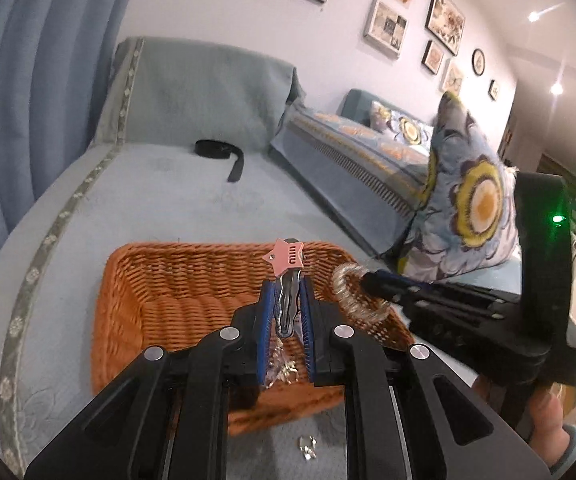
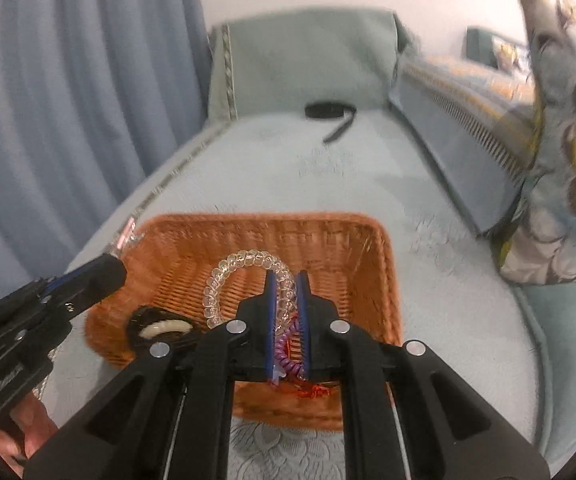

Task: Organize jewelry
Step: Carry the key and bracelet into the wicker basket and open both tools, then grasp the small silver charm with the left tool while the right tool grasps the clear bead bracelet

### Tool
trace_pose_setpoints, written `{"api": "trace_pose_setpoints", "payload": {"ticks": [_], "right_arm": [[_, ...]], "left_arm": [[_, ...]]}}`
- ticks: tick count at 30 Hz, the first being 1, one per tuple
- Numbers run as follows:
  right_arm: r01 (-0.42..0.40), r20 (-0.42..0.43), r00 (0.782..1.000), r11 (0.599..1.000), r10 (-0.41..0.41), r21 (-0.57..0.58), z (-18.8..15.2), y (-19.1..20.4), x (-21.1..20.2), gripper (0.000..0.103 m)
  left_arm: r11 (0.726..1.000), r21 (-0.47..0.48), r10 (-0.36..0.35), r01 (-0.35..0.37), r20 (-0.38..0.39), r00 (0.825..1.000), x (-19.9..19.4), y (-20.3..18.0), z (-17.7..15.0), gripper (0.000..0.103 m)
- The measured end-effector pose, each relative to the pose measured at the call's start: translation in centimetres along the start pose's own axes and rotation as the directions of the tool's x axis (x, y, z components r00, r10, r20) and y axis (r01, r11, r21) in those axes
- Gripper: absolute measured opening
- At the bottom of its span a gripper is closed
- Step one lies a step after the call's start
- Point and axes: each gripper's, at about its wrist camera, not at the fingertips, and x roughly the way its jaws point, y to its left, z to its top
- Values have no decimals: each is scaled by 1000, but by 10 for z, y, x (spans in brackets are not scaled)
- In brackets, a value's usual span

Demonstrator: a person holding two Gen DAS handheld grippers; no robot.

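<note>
Above the wicker basket (image 1: 136,304) we have both tongs loaded. Left tongs (image 1: 288,304): jaws nearly closed on a metal hair clip (image 1: 286,308) with a pink star (image 1: 284,258) at its tip; the star pokes out past the fingertips, over the far rim. Right tongs (image 2: 286,308): jaws nearly closed on a clear spiral hair tie (image 2: 224,280), the loop hanging free to the left of the fingers. Each piece is pinched at one end, we judge so that it drops clean once the jaws part over the basket.

Contents below the right tongs: a purple spiral tie (image 2: 288,354) and some red thread (image 2: 312,390) directly under the fingers, a dark fuzzy piece with a cream centre (image 2: 160,326) lower left. Under the left tongs, a small gold tangle (image 1: 284,364) sits in the basket; exact item not readable.

Still outside: a small silver piece, possibly earrings (image 1: 307,447), on the blue sofa cover (image 1: 192,220) just nearer to us than the basket rim. It remains to be collected.

Surroundings: a black belt (image 1: 220,152) lies well beyond the basket on the seat; a flowered cushion (image 1: 472,200) stands to the right of the left tongs; blue curtain (image 2: 68,80) to the left.

Obstructions: the two tongs sit close over one opening, the right one's fingertips just beside the left's. We judge that the release should be staggered to avoid a knock. The basket walls are low, with nothing else in the way.
</note>
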Motion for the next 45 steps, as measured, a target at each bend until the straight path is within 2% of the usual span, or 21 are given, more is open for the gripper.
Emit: {"api": "trace_pose_setpoints", "payload": {"ticks": [6, 12, 17, 19, 21, 22, 28, 30, 32, 39, 45], "right_arm": [[61, -77, 995, 998, -61, 5, -8, -4, 39, 8], [89, -103, 991, 996, -89, -8, -18, -5, 49, 8], [79, -120, 990, 997, -78, 6, -18, -7, 50, 9], [68, -122, 990, 997, -65, 24, -18, -8, 49, 9], [52, -118, 992, 998, -47, 36, -19, -11, 46, 10], [44, -116, 992, 998, -40, 37, -19, -11, 44, 10], [15, -74, 997, 998, -11, 61, -22, -15, 12, 30], [4, -58, 998, 998, 0, 66, -24, -15, -2, 41], [-4, -30, 1000, 998, 6, 61, -28, -14, -22, 46], [-42, 44, 998, 999, 41, 18, -62, -7, -94, 46], [-39, 52, 998, 999, 40, -25, -110, -10, -138, 46]], "left_arm": [[1000, -2, 20, -20, -53, 998, 29, 3, -10, 11], [1000, -6, 18, -19, -75, 997, 38, 6, -19, 11], [1000, 3, 20, -20, -84, 996, 38, 4, -20, 12], [1000, -2, 17, -17, -75, 997, 35, 5, -21, 16], [1000, -10, 12, -13, -64, 998, 30, 6, -21, 34], [1000, -15, 12, -13, -49, 999, 25, 7, -21, 37], [999, -41, -26, 27, 20, 999, -11, 7, -23, 40], [998, -42, -37, 39, 42, 998, -27, 5, -24, 43], [999, -38, -34, 37, 64, 997, -45, 2, -24, 45], [999, -26, -28, 32, 122, 992, -109, -12, -40, 48], [998, -54, -21, 28, 113, 993, -139, -19, -73, 50]]}}
